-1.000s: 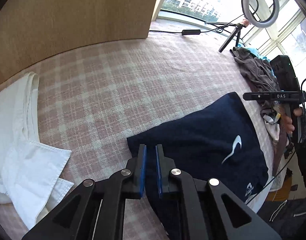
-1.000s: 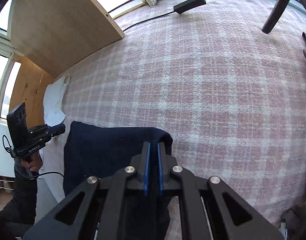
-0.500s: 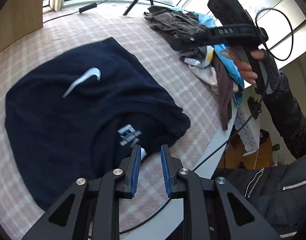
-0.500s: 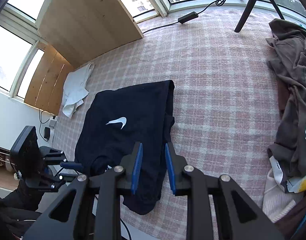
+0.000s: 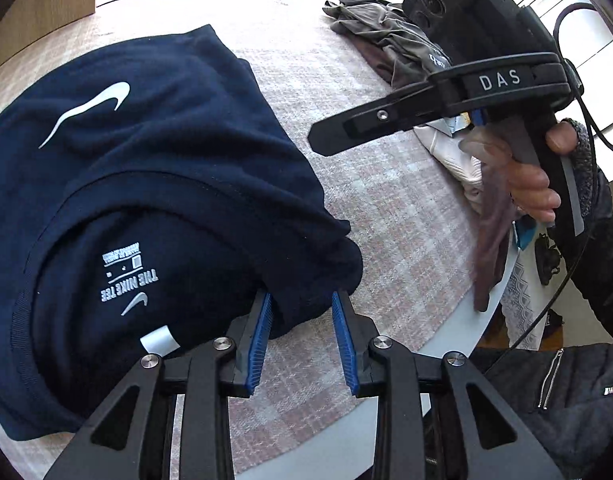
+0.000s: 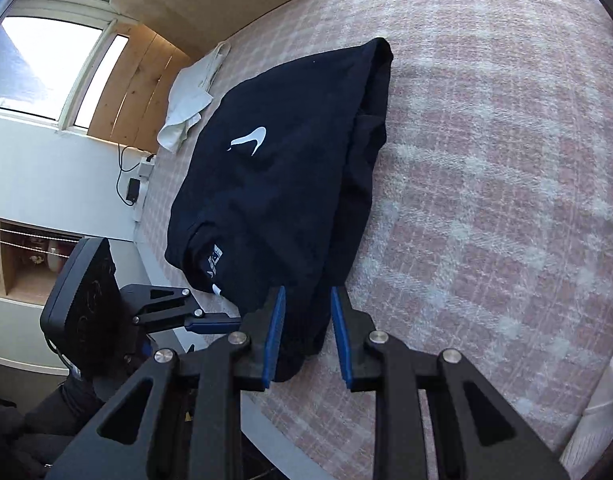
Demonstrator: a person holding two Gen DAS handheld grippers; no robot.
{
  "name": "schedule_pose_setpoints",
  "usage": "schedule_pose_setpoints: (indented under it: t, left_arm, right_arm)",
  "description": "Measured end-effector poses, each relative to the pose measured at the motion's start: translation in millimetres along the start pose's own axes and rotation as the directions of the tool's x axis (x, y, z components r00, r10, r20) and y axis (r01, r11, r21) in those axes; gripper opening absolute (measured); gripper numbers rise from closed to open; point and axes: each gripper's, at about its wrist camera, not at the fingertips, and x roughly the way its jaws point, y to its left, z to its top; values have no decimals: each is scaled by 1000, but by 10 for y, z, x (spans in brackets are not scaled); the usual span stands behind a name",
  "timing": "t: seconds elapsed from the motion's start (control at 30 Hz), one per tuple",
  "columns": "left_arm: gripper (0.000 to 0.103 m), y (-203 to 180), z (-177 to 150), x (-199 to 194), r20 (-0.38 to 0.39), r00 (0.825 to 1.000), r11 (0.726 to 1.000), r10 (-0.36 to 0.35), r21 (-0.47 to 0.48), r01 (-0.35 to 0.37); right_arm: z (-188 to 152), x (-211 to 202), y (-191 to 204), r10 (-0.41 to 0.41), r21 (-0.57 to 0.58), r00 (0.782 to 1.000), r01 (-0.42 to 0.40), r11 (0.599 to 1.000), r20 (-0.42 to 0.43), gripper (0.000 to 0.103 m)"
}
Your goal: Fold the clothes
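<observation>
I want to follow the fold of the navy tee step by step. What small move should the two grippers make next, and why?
Probably close both sets of jaws on the near edge of the navy tee. The left gripper, whose jaws have just been opening, and the right gripper each straddle a bunched fold of that edge, pads not yet pressing. The tee lies half folded on the plaid cover, collar end nearest.

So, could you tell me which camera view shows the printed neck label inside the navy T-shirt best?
The left wrist view: the neck label on the navy T-shirt sits close and its lettering reads clearly. The right wrist view shows the label only as a small, unreadable white patch near the collar.
</observation>
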Motion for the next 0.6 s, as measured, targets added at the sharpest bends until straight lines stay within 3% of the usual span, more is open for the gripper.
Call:
schedule_pose_setpoints:
  t: [0.1, 0.27, 0.3, 0.33, 0.4, 0.5, 0.57, 0.6]
  left_arm:
    - [26, 8, -14, 19, -8, 1000, 999, 29, -28, -30]
    - [6, -25, -46, -1, 1, 999, 998, 50, -28, -50]
    - [2, -35, -64, -10, 2, 998, 998, 58, -20, -57]
    - [2, -25, -88, -24, 3, 998, 997, 68, -27, -68]
    - [2, 11, -179, -72, 14, 998, 995, 66, -74, -65]
    - [0, -34, -357, -179, 46, 998, 990, 53, -136, -46]
    - [6, -153, -362, -202, 62, 996, 989, 58, -138, -49]
    - [12, -221, -330, -190, 70, 995, 989, 74, -130, -64]
  right_arm:
    - [82, 128, 67, 2, -40, 999, -4, 999, -33, 24]
    - [100, 298, 172, 19, -102, 996, -28, 994, -86, 24]
    - [91, 298, 205, 15, -127, 996, -26, 992, -87, 15]
    - [96, 269, 227, 1, -148, 997, -13, 989, -77, 3]
    - [151, 164, 191, 17, -132, 999, -23, 991, -47, 3]
    - [168, 128, 162, 56, -119, 995, -65, 991, -81, 5]
    - [144, 139, 196, 25, -141, 996, -37, 989, -88, 10]
    - [138, 154, 202, 23, -145, 995, -36, 989, -92, 17]
